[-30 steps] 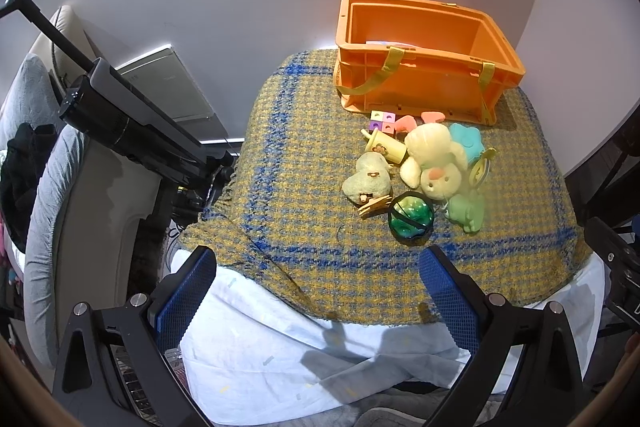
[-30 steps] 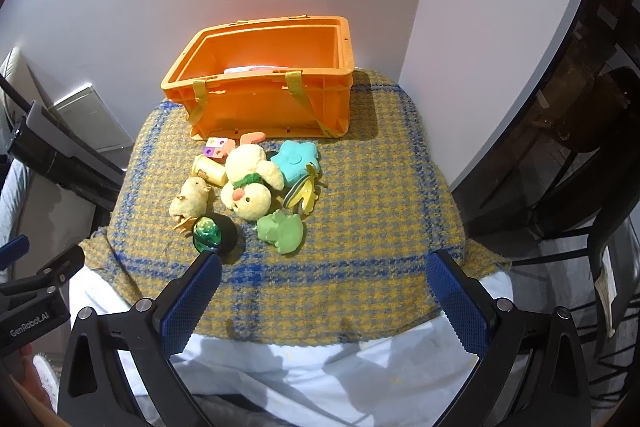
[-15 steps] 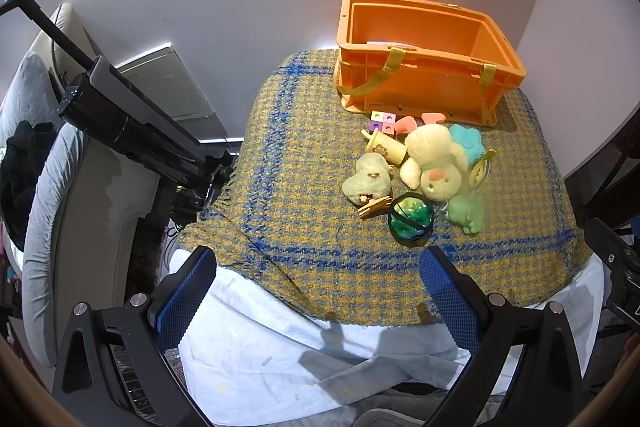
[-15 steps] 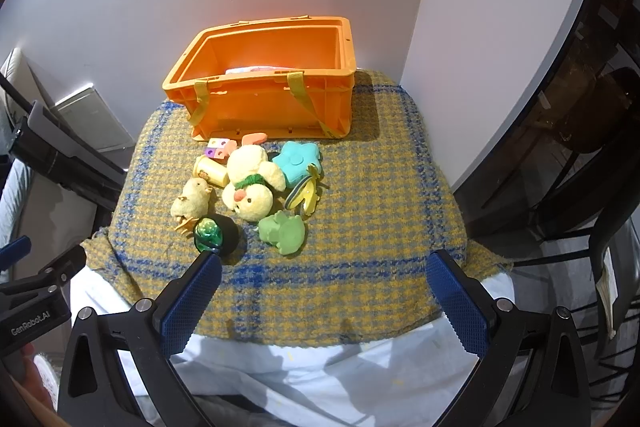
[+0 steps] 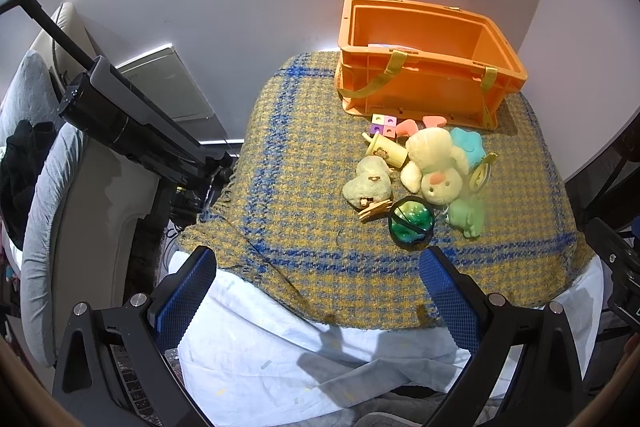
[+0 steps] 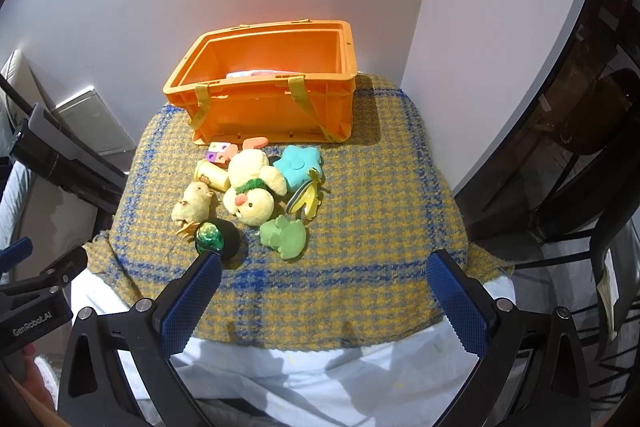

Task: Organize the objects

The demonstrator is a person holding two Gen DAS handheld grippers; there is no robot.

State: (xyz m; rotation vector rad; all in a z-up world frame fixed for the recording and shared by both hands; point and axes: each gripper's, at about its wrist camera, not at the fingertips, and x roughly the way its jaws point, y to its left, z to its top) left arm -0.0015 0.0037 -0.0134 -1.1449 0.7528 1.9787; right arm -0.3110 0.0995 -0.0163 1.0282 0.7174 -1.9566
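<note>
Since nothing has shifted over the last second, sorting hasn't begun: both grippers' fingers (image 5: 318,283) (image 6: 326,285) stay spread, toys (image 6: 250,195) outside the crate (image 6: 272,99)

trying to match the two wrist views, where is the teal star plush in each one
Left wrist: the teal star plush sits right of centre, behind the big yellow duck plush, partly hidden by it.
Right wrist: the teal star plush lies just left of centre, to the right of the duck and fully visible.
Shared landmark: the orange crate stands just beyond the star in both views.
</note>
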